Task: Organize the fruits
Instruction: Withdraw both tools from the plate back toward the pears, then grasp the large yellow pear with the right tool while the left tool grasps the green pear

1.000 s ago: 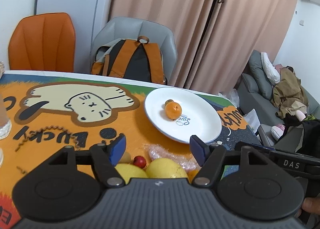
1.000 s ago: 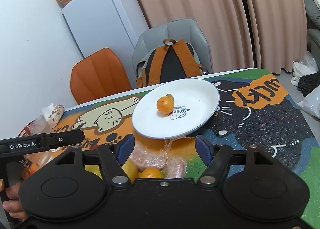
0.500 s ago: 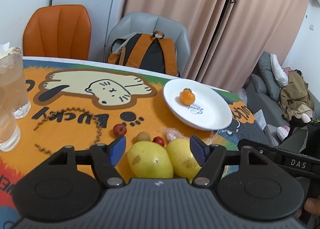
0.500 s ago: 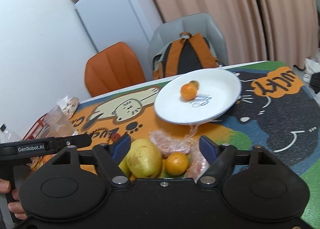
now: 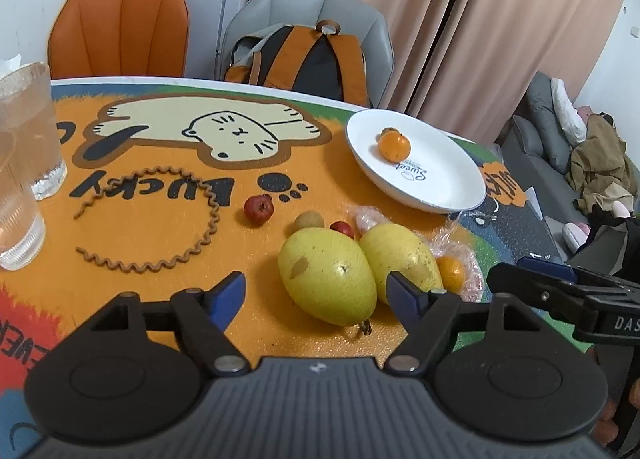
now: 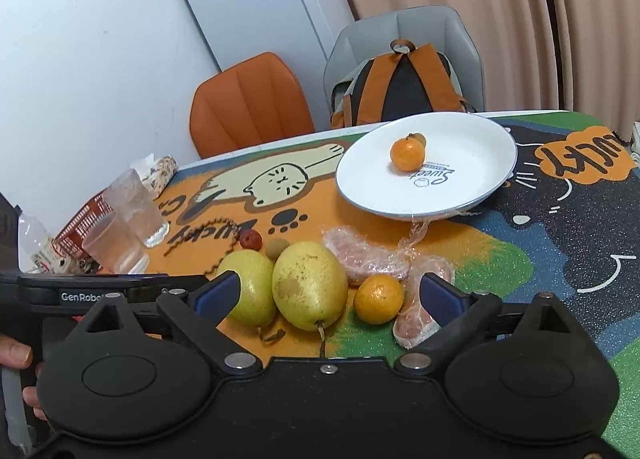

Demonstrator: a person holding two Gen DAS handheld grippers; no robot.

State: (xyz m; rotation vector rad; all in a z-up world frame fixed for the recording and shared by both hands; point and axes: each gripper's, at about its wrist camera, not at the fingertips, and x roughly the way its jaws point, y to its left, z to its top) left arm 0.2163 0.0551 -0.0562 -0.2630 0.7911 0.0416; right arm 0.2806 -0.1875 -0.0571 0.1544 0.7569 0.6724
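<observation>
We hold both tools above the near edge of the desk, which is covered by a bright orange cartoon-cat mat. Our left gripper has its blue-padded fingers spread wide with nothing between them; the left yellow pear lies just beyond the gap, touching the right yellow pear beside it. Our right gripper is likewise spread and carries nothing, and past its fingers we see the same two pears, a loose small orange mandarin just right of them, and pink peeled fruit pieces wrapped in clear plastic film touching the mandarin. Beyond the pears, toward the middle of the desk, sit a small red round fruit, a tan round fruit and a second, smaller red fruit partly hidden behind the pears. A round white plate stands toward the far right edge of the desk and holds one orange mandarin, with a smaller brownish fruit tucked behind it. Two clear ribbed drinking glasses stand at the left edge, and a brown wavy cord curls on the mat between them and the fruit.
</observation>
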